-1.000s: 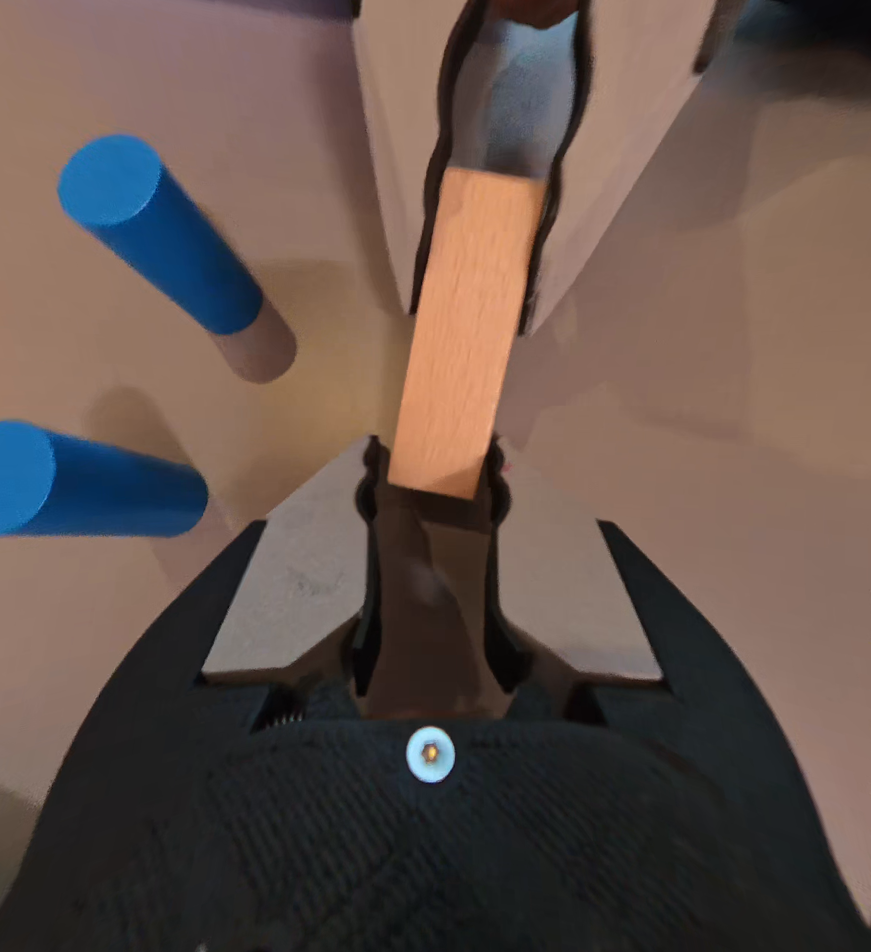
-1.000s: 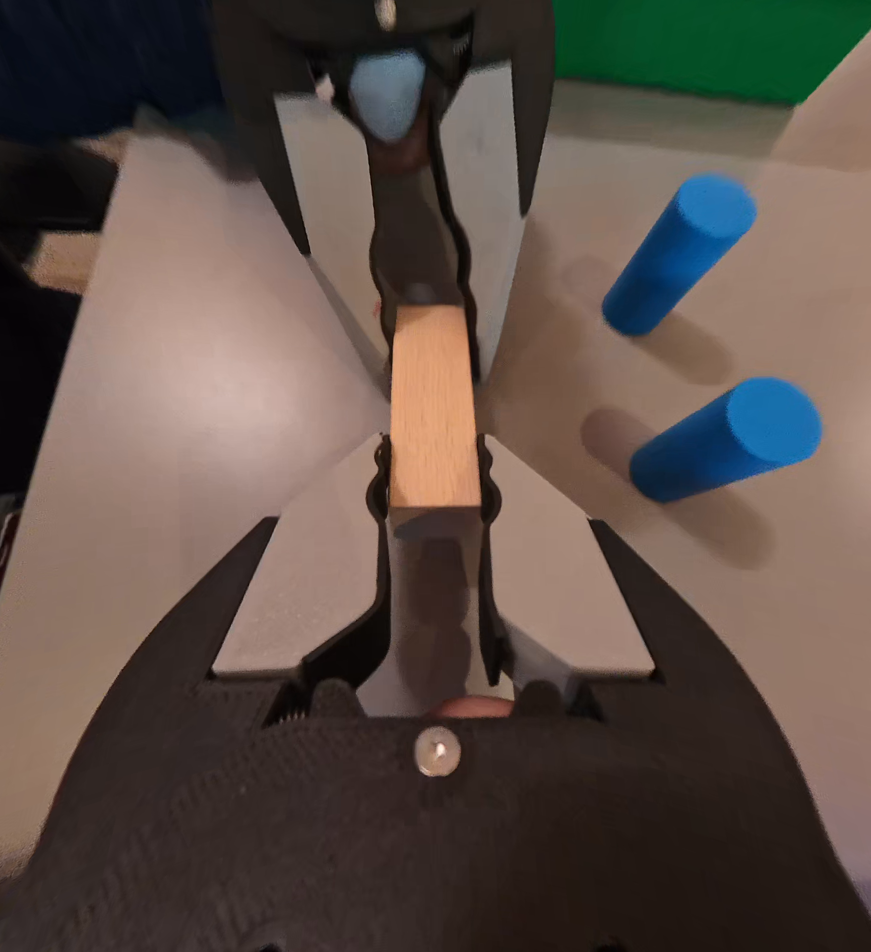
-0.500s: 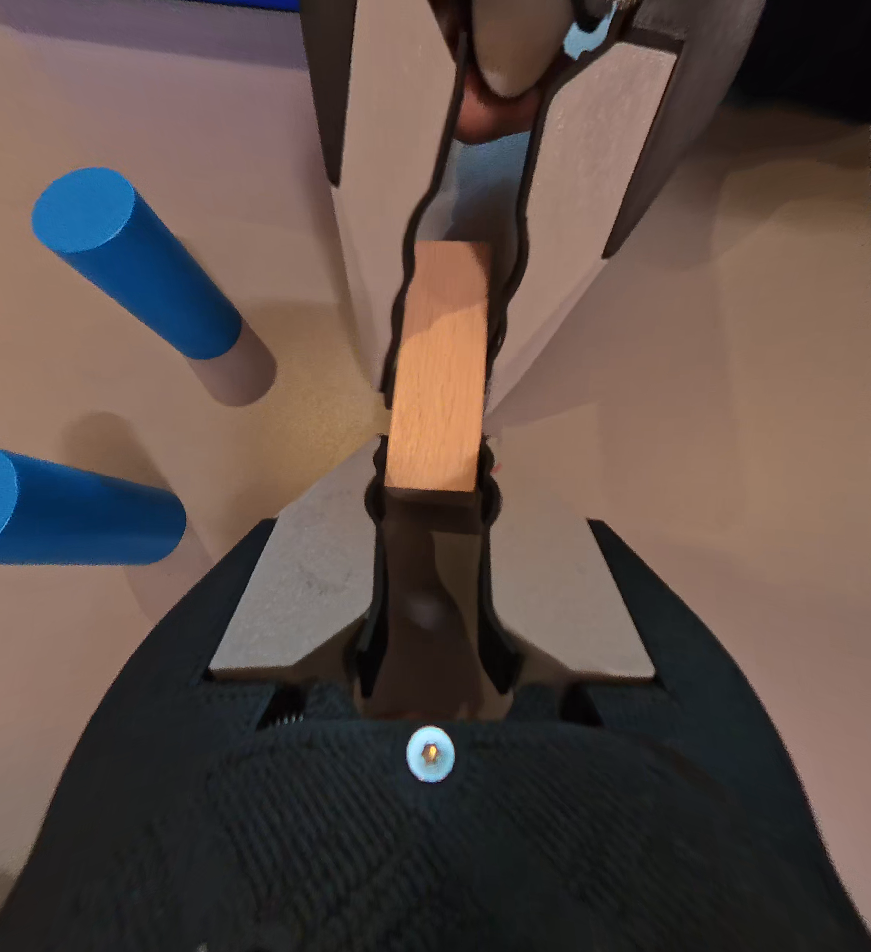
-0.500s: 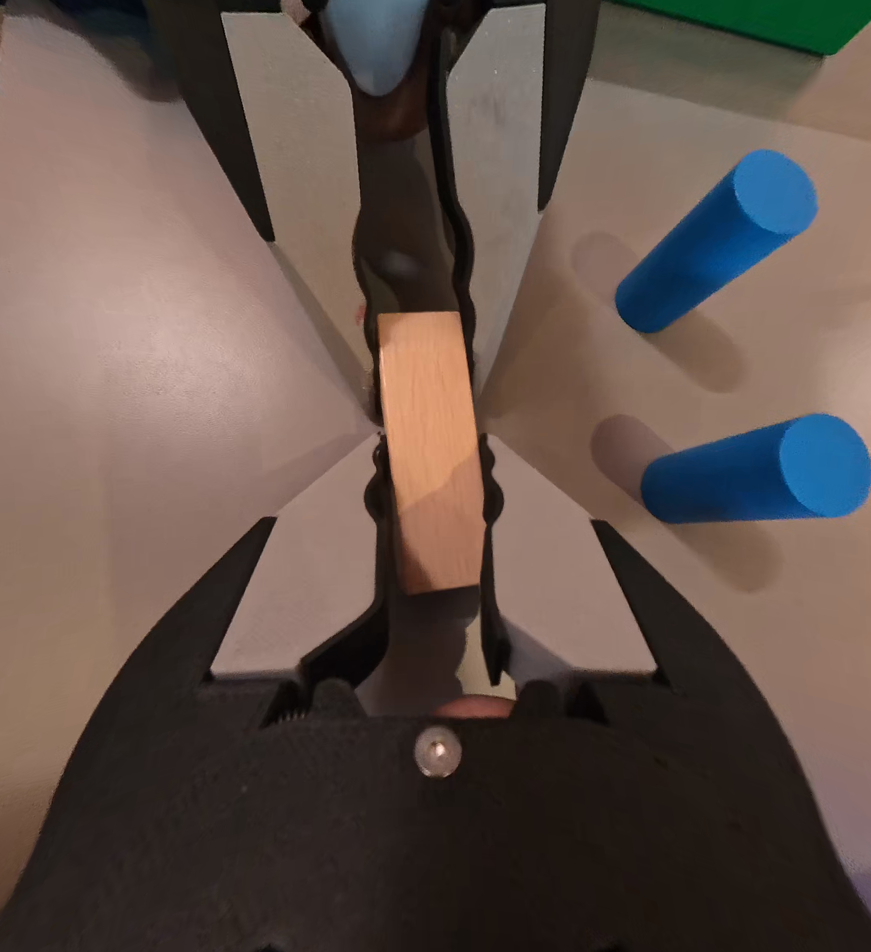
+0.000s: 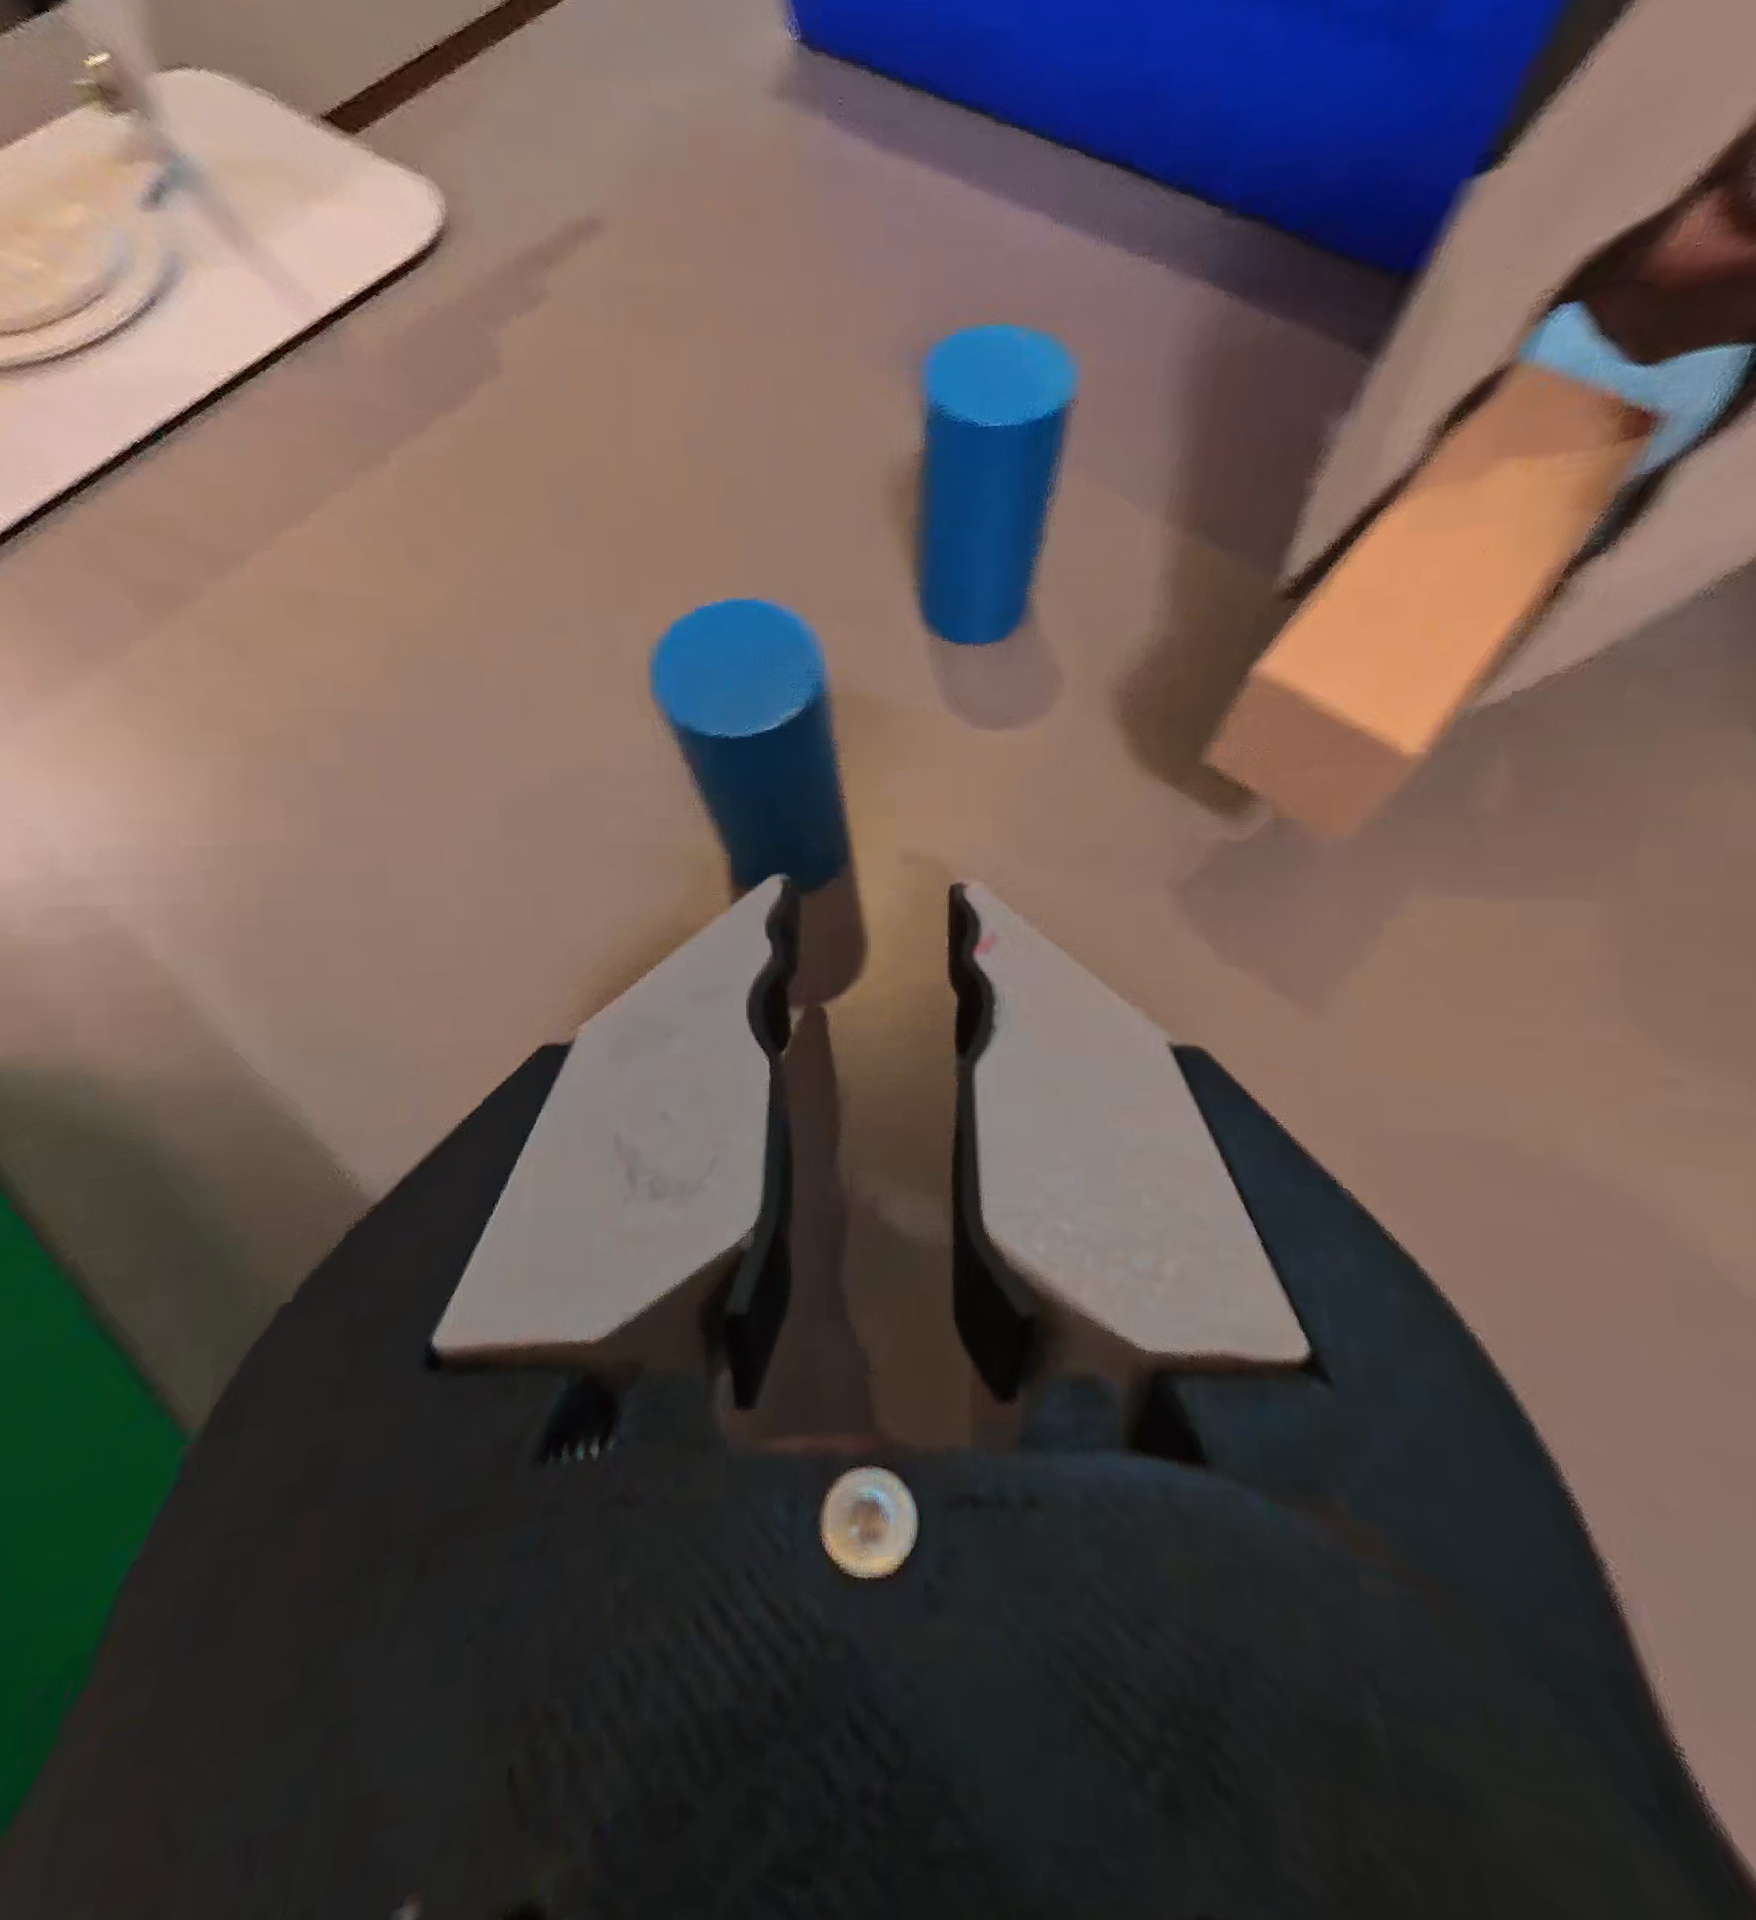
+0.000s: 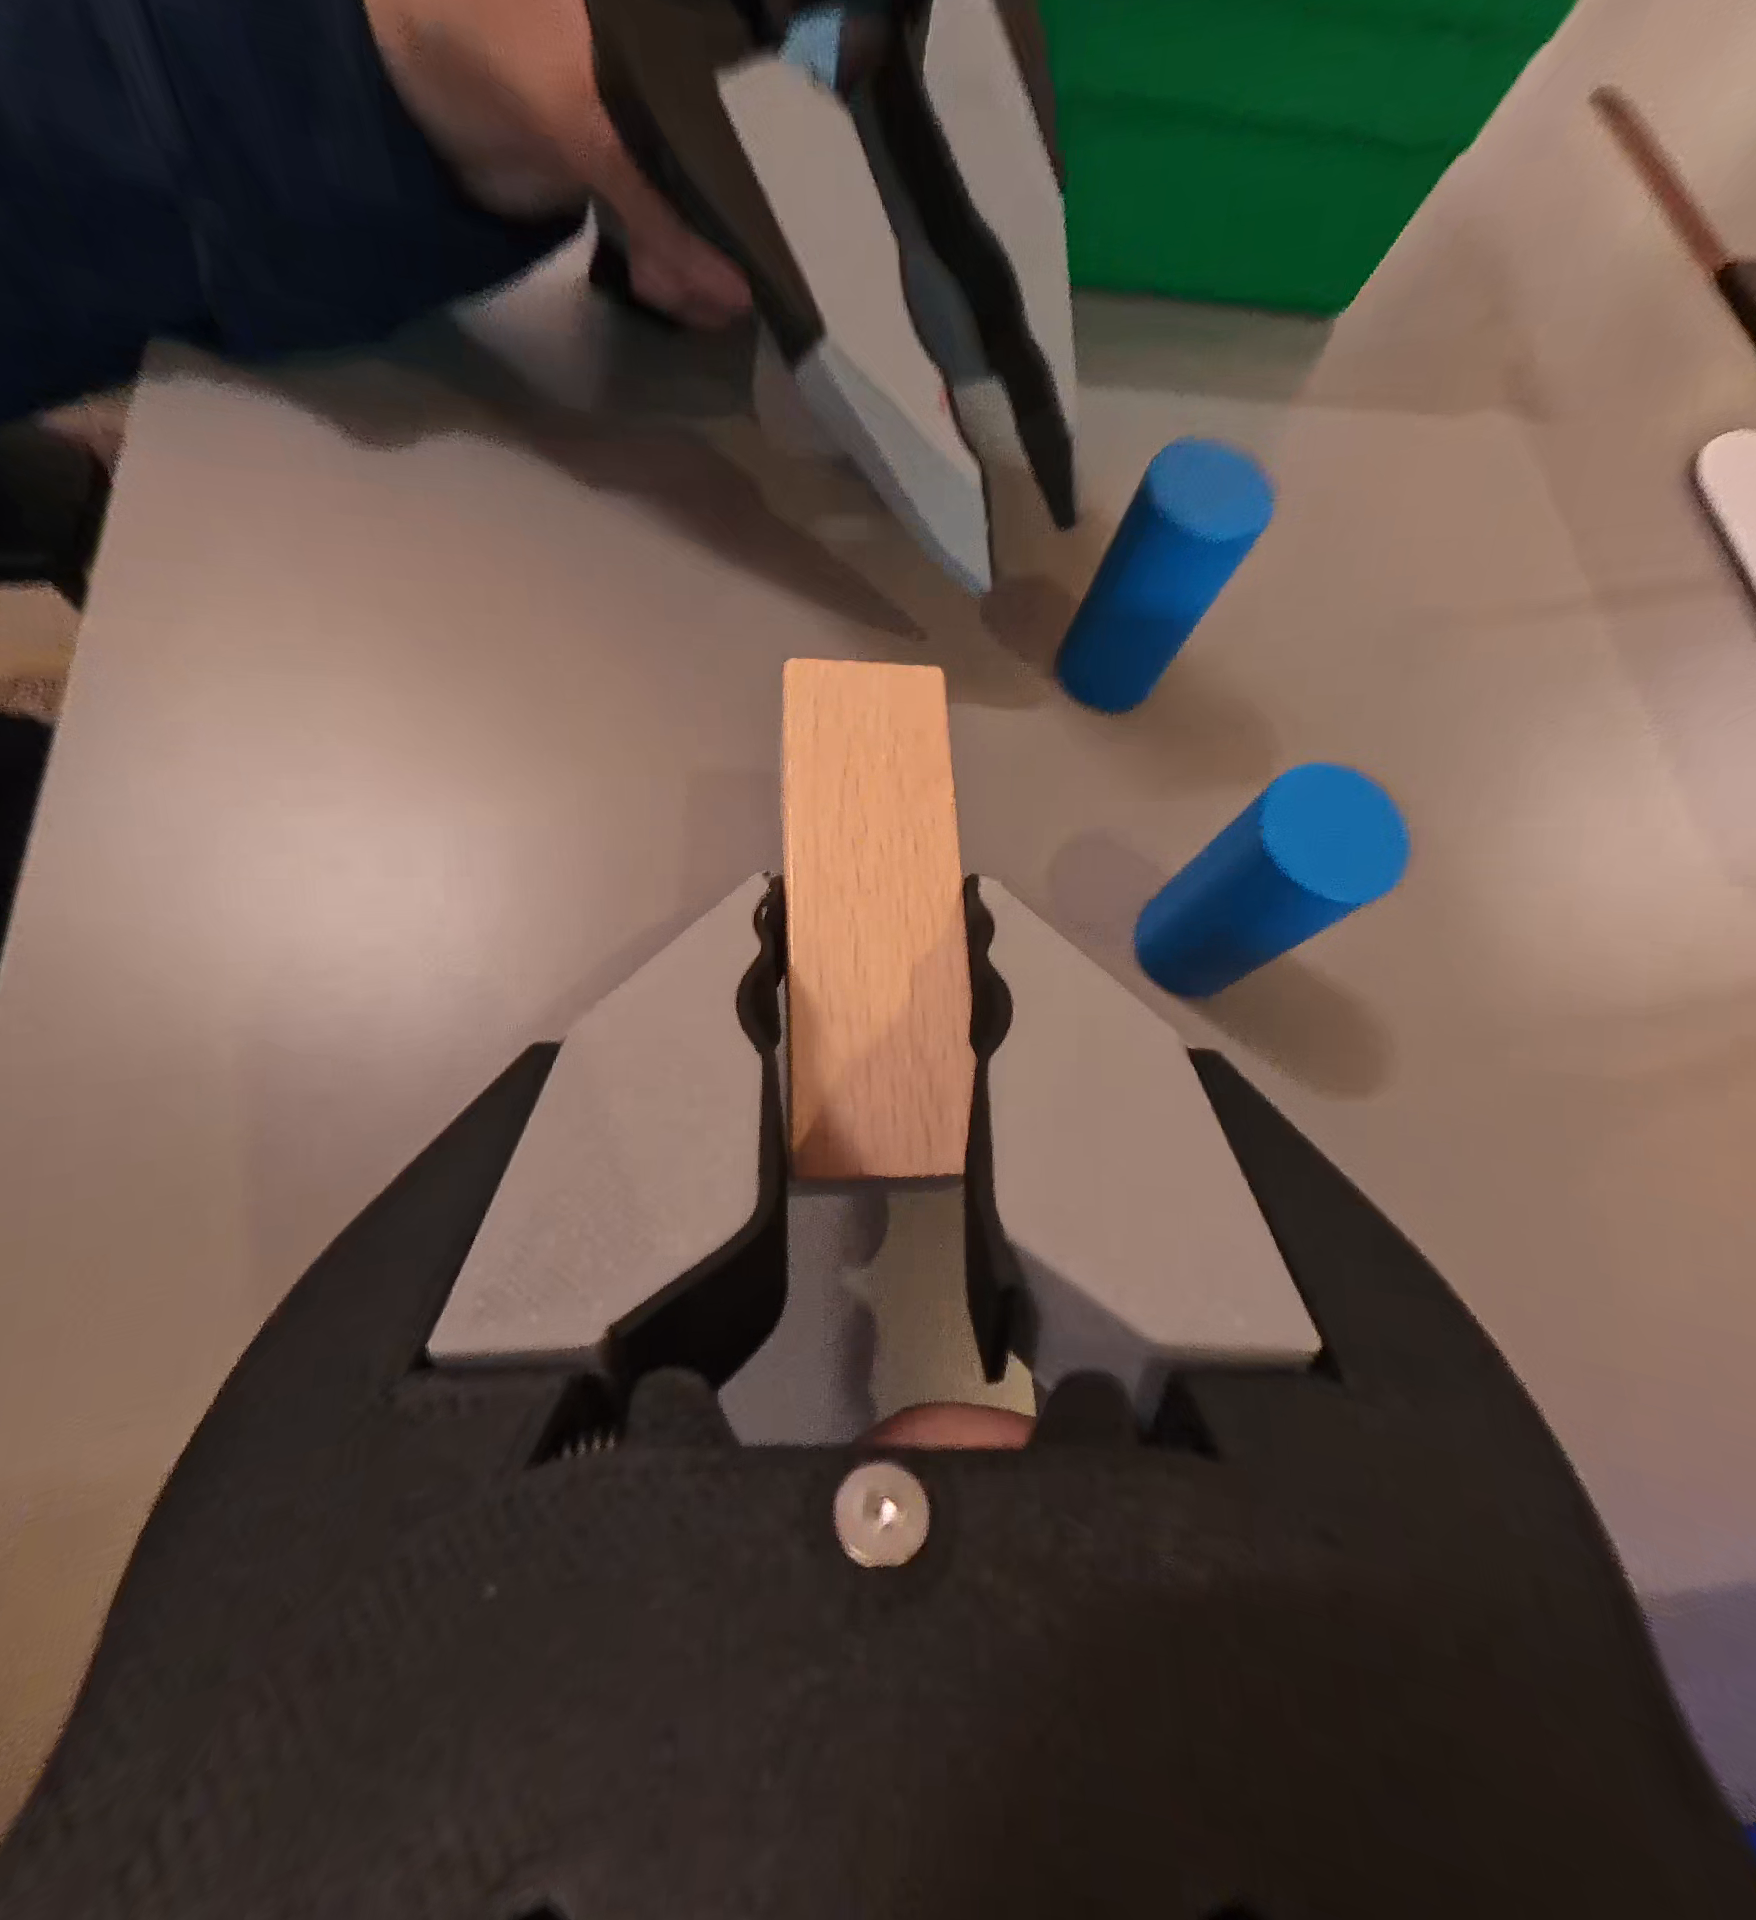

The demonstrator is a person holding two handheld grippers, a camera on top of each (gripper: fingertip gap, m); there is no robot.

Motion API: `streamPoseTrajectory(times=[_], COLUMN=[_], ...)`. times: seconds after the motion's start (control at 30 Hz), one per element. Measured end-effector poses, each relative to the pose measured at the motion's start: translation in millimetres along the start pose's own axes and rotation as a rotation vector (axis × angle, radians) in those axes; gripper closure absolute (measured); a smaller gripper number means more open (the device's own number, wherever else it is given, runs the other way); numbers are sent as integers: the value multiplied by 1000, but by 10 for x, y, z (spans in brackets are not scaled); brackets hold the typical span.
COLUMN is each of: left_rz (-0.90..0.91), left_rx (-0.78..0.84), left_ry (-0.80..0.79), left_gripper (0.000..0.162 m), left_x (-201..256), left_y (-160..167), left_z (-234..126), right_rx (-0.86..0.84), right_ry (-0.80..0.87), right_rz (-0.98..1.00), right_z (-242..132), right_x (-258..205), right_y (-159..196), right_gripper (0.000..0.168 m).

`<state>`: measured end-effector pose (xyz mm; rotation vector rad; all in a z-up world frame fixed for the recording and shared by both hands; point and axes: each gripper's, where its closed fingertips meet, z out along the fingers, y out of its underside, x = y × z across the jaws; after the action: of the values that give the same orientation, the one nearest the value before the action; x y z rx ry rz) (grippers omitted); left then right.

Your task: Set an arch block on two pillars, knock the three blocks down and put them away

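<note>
In our right gripper (image 6: 872, 914) we hold the wooden arch block (image 6: 869, 914), the fingers (image 6: 645, 1122) pinching it on both long sides so that its far end sticks out past the tips above the desk (image 6: 354, 831). Our left gripper (image 5: 869, 904) holds nothing: its fingers (image 5: 1082, 1164) stand spread with a clear gap between them, and the desk shows through the gap. Two blue pillars (image 5: 749, 743) (image 5: 993, 478) stand upright on the desk, apart from each other. The nearer one stands just past the tip of the left finger in the left wrist view; the farther one is beyond it. In that view the block sits to the right of both pillars, clear of them. At the far left lies a white tray (image 5: 261, 239) with a glass item on it, too blurred to make out.
</note>
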<state>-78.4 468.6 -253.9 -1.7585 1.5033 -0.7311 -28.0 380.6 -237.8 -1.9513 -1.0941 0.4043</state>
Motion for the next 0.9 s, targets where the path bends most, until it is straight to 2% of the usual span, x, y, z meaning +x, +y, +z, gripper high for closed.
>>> streamPoseTrajectory(times=[0.17,0.37,0.6,0.9], left_rz=[-71,-79,-144,-125], left_rx=[-40,-97,-102,-111], left_ry=[-78,-182,-204,-211], left_gripper=[136,134,133,134], left_x=[-201,-354,-457,-457], left_y=[115,214,239,236], left_z=[53,131,123,143], right_rx=[83,43,-2,27], right_ry=[82,66,-11,-11], right_rz=[38,27,-51,-45], right_z=[-113,5,324,342], right_x=[319,689,782,838], right_y=[-324,-671,-639,-630], right_gripper=[137,137,137,137])
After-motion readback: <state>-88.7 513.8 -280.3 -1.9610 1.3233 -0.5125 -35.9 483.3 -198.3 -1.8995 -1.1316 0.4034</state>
